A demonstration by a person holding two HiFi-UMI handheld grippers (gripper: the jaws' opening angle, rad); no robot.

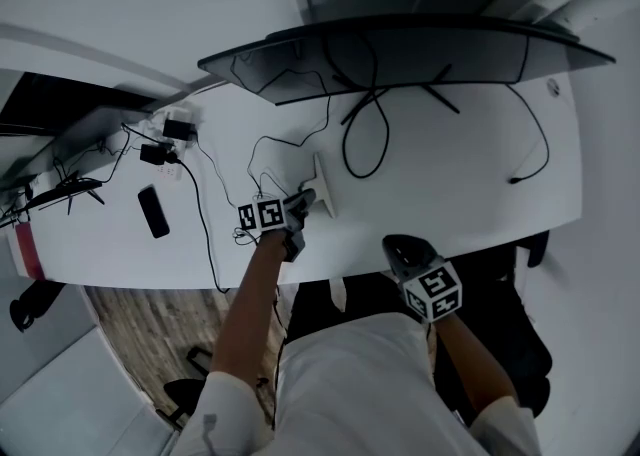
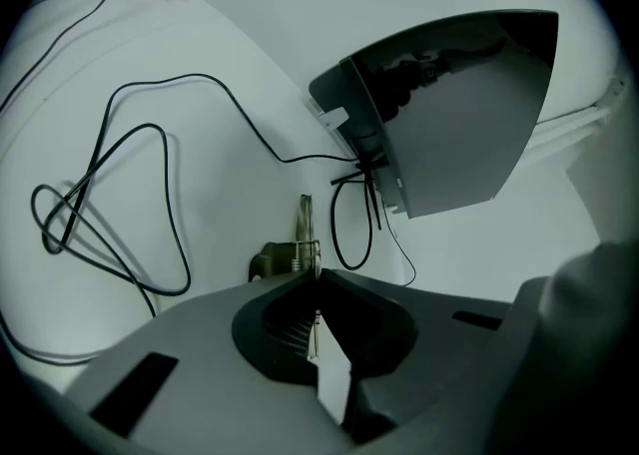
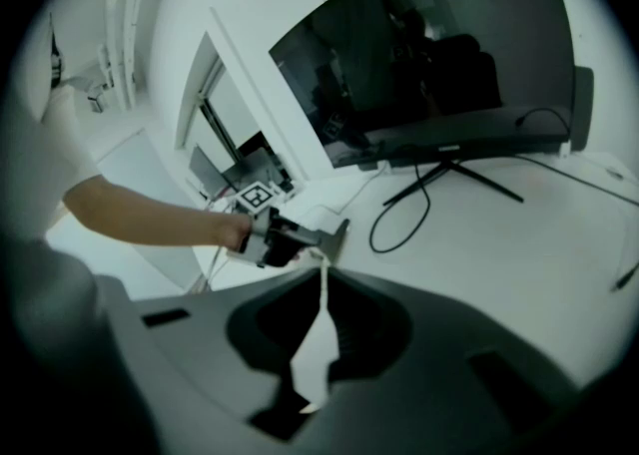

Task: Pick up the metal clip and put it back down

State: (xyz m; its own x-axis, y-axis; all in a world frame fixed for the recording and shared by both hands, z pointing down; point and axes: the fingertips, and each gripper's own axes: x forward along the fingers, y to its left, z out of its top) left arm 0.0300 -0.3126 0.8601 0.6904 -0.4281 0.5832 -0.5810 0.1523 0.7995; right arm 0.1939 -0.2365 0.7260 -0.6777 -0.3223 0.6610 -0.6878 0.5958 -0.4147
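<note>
Broadly, the wide white desk is carrying a big dark curved monitor, and the task is only beginning: lifting and setting down are both remaining. The bare left forearm is reaching forward, tilting the left gripper down to the desktop. Its jaws are clenching, apparently pinching the small silvery metal clip lying on the desk at their tips. The right gripper is hovering near the desk's edge, clamped together on nothing.
</note>
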